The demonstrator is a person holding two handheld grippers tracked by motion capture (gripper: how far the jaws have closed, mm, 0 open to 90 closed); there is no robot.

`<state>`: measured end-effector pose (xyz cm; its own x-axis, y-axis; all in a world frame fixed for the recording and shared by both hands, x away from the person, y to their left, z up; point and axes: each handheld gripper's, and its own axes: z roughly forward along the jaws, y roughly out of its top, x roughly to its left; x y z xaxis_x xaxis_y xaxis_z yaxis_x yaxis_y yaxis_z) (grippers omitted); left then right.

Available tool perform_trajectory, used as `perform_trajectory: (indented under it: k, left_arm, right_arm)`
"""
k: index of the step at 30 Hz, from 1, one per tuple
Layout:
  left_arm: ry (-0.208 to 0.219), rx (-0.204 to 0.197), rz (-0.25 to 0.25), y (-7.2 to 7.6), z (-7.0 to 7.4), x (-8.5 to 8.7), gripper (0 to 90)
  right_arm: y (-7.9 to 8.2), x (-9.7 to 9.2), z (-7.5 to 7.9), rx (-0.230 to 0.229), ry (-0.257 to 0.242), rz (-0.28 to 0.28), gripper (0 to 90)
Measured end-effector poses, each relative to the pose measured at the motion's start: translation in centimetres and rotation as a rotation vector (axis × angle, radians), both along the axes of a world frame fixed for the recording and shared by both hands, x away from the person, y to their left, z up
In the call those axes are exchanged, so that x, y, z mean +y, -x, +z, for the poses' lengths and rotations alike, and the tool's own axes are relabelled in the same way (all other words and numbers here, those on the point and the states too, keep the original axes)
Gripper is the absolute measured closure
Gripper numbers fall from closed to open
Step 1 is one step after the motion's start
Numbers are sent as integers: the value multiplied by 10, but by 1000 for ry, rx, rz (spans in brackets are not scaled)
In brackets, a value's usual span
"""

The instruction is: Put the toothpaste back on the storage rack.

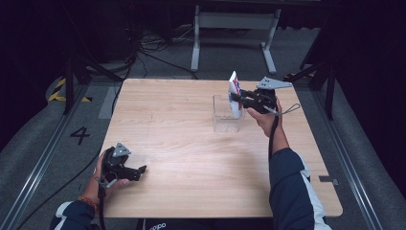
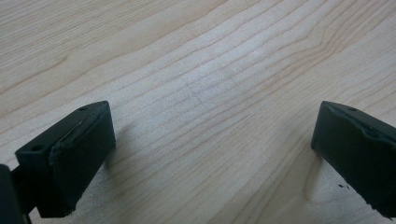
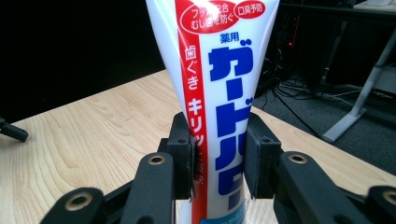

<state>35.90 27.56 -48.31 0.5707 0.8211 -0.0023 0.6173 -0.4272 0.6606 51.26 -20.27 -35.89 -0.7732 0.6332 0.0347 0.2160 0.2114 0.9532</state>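
Left gripper: lower left of the high view, resting on the table; jaws released and wide apart, nothing between them.
Clear container: upper centre of the high view, standing on the table.
Toothpaste tube: upright, its lower end inside the clear container.
Right gripper: right of centre, clenched on the toothpaste tube, pads pressing both sides.

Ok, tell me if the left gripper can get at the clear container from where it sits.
Probably yes, though far off. The left gripper rests open near the table's front left; bare wood lies between it and the clear container, where the right gripper holds the toothpaste tube.
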Motion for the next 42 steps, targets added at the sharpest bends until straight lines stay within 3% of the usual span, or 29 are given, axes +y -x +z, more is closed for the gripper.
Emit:
perform_trajectory:
  k: [12,28,42]
  left_arm:
    - [7,1,-3,1,0,0,2]
    - [4,-1,-3,1,0,0,2]
    - [5,-2,-4,1,0,0,2]
  right_arm:
    - [-6,2,-18,24,-4,-11,682]
    - [-7,-3,-23,14,-17,-40,680]
    - [-10,0,-33,18,13,-56,679]
